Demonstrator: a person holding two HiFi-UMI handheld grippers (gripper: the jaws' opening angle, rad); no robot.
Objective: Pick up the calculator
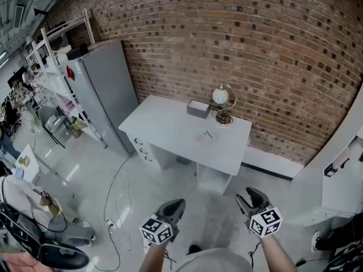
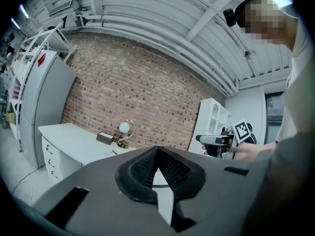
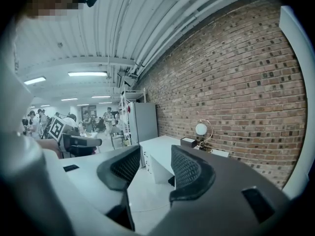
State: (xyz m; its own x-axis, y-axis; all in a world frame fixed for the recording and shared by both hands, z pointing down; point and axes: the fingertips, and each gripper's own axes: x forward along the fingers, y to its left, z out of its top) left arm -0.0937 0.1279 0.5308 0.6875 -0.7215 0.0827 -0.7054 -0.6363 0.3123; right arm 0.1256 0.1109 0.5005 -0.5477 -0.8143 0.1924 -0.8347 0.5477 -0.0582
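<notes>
Low before me, I hold both forearms forward, roughly level: left gripper (image 1: 172, 207) clenched on nothing, right gripper (image 1: 253, 198) released, empty. The calculator (image 1: 208, 135) lies well ahead on the white desk (image 1: 164, 123).

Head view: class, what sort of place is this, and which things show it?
Probably a workshop or lab in an industrial hall: a bare brick wall, cluttered shelving beside a grey cabinet, and a lone white desk.

The person wears a grey top (image 1: 218, 262). The left gripper (image 1: 178, 203) and right gripper (image 1: 249, 197) are dark grey, each with a white cube (image 1: 156, 231) of black squares.
</notes>
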